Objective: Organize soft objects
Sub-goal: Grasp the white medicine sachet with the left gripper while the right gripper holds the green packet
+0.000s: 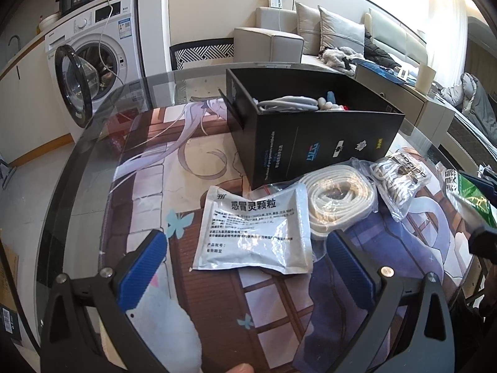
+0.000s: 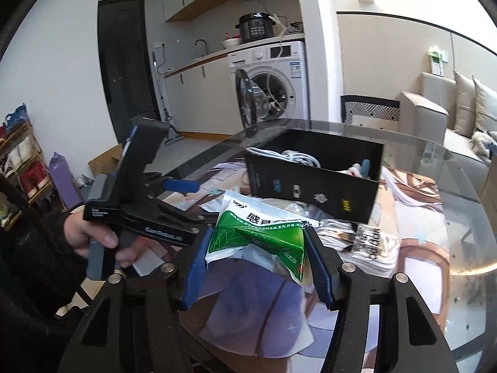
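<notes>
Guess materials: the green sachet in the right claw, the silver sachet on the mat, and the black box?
Green sachet: glossy printed film, probably foil laminate; it creases sharply and crumples between the pads. Silver sachet: matte silver back with a shinier wrinkled edge, likely the same laminate. Black box: looks like matte printed cardboard, with straight thin walls and an open top.

Both views are bright with daylight. In the left wrist view it pours from the sheer white curtain [image 1: 447, 31] at the upper right, which is blown out to plain white; in the right wrist view the upper right corner is washed out likewise. The round glass tabletop [image 2: 459, 192] carries pale reflections and a glare streak at the right edge. Fisheye distortion bends walls and the tabletop rim, and dark vignetting fills the corners. Focus is fairly sharp at centre, softer toward the edges.
</notes>
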A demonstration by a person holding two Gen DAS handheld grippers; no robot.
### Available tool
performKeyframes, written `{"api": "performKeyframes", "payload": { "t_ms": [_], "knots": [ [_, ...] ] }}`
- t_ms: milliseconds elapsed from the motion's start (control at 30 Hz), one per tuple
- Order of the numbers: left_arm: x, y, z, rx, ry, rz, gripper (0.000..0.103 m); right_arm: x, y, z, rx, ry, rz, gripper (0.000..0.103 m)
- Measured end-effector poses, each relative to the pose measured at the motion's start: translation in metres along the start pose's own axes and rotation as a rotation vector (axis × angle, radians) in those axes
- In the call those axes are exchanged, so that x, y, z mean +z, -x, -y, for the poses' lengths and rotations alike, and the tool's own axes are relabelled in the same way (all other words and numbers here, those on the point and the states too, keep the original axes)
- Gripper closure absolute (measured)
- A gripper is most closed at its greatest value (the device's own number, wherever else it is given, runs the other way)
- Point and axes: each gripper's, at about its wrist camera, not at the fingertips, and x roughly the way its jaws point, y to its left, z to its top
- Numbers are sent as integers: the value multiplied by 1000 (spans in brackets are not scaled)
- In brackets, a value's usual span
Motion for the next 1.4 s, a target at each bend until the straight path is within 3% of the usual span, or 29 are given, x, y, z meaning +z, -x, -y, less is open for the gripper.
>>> {"api": "performKeyframes", "payload": {
  "t_ms": [200,367,733,1100,1133,1267,1400],
  "knots": [
    [6,-14,-2,-23,1,-75,0,-1,1,12,-31,-19,0,44],
    [8,-16,-11,-58,39,-91,0,-2,3,15,-41,-21,-1,44],
    [12,-22,-14,8,13,-118,0,-3,-1,23,-37,-46,-3,44],
    [15,-26,-16,24,6,-124,1,-3,-3,27,-47,-55,-6,44],
    [15,-26,-17,26,6,-120,3,-2,-3,27,-48,-55,-6,44],
    [15,-21,-18,37,3,-83,29,-3,-4,29,-50,-59,-5,44],
    [16,-18,-18,47,7,-63,45,-4,-5,31,-53,-61,-4,44]
  ]
}}
